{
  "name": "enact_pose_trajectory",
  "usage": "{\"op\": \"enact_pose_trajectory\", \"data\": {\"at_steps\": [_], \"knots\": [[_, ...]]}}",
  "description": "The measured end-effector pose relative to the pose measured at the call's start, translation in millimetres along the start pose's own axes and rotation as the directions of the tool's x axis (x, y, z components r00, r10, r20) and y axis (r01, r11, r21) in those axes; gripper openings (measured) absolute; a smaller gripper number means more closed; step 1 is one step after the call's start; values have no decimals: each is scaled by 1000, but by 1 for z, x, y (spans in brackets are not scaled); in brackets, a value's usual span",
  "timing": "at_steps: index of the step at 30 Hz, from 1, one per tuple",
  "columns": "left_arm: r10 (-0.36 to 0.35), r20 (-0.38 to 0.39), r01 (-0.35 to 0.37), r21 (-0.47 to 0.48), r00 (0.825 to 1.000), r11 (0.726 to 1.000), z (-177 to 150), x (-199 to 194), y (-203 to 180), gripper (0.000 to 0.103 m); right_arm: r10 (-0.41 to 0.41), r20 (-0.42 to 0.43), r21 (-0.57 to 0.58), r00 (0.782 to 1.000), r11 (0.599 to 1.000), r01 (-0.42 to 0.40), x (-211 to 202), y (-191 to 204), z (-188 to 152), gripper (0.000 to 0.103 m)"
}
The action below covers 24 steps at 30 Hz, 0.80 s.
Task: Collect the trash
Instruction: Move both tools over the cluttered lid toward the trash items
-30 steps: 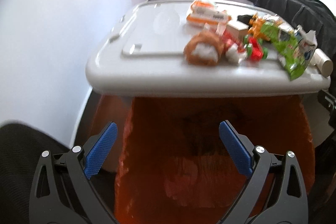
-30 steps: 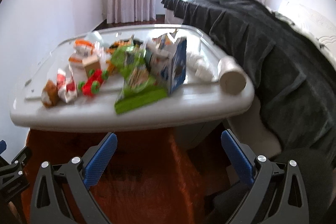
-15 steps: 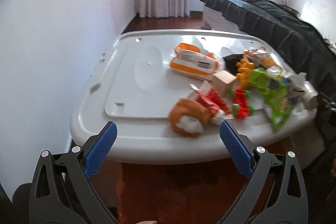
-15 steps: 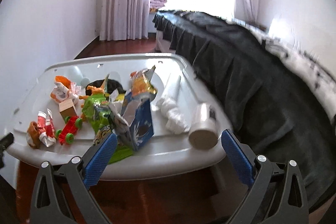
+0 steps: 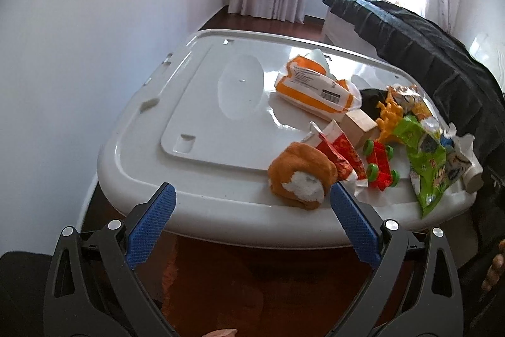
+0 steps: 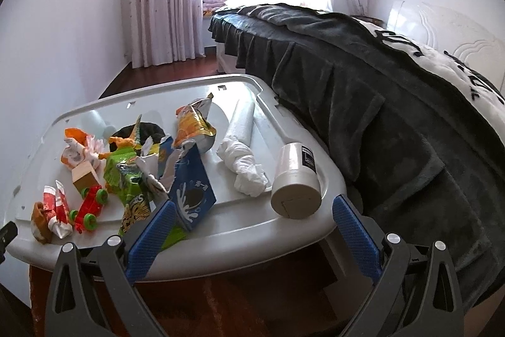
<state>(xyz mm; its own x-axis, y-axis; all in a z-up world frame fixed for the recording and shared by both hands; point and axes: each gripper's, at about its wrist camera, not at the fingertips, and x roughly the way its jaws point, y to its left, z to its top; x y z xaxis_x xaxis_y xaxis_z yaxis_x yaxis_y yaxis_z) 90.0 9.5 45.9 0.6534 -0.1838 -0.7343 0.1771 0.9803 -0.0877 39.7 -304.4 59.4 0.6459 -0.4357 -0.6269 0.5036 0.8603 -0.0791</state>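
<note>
A white plastic lid (image 5: 202,103) serves as a tabletop strewn with trash. In the left wrist view lie an orange wipes pack (image 5: 315,87), a brown-and-white crumpled wad (image 5: 300,179), red wrappers (image 5: 339,153) and a green snack bag (image 5: 426,166). In the right wrist view lie a torn blue carton (image 6: 191,188), an orange chip bag (image 6: 192,125), a white paper roll (image 6: 241,144) and a white cylinder (image 6: 295,179). My left gripper (image 5: 251,221) is open, low before the lid's near edge. My right gripper (image 6: 252,229) is open at the near edge, in front of the cylinder.
A red toy car (image 5: 380,166), a wooden block (image 5: 361,128) and an orange toy dinosaur (image 5: 389,119) lie among the trash. An orange-red bag (image 5: 252,289) hangs under the lid. A bed with a dark cover (image 6: 378,103) stands right. A white wall (image 5: 79,52) is at left.
Both grippers rose from below the lid's edge, facing the orange bag, to above its level. The whole top of the lid now shows. Both stayed open.
</note>
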Motion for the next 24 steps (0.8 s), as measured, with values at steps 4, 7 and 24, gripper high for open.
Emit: {"op": "enact_pose_trajectory", "data": {"at_steps": [4,7,24], "knots": [[27,24,-28,60,999,998,-3,-5,-6,96,-2,1,-9,1000,1000,2,-2,1,-1,98],[10,20,-12,65,1000,998,-4,-5,-8,96,4,-4,3,1000,1000,-4,-1,0,-1,98],[-2,-8,2,22,1000,1000,-6,1,-5,96,4,-4,0,1000,1000,-4,1,-1,0,98]]}}
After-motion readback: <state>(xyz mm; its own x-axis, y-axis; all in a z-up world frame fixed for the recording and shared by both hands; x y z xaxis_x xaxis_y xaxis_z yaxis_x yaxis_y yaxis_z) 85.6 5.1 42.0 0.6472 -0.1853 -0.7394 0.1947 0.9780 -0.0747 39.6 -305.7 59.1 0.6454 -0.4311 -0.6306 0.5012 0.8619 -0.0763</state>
